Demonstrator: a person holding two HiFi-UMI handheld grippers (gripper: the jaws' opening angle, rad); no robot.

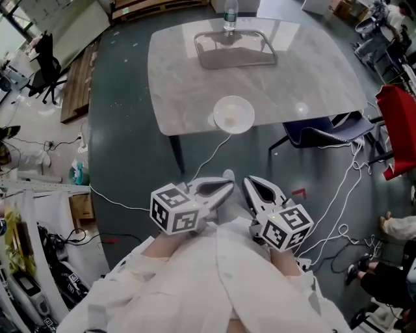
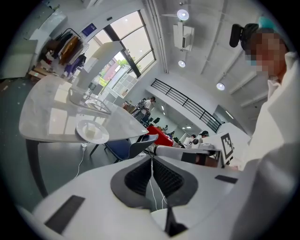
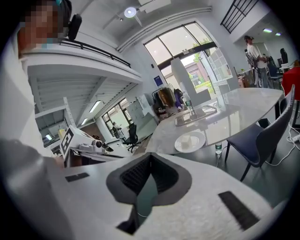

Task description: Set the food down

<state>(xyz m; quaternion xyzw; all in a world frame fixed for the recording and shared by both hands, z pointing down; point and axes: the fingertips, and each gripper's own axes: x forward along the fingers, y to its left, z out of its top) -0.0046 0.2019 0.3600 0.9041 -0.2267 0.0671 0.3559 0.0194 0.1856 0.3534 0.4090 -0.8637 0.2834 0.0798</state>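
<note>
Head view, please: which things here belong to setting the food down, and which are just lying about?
Job: food, plate, table, left gripper, right gripper, both shut and empty.
Lying about: tray, bottle, blue chair, white cable.

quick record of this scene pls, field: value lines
table: grey top
plate: white, at the table's near edge
food: pale piece on the plate
tray: on the table's far side
bottle: upright, beyond the tray
left gripper: jaws together, empty, short of the table
right gripper: jaws together, empty, beside the left
</note>
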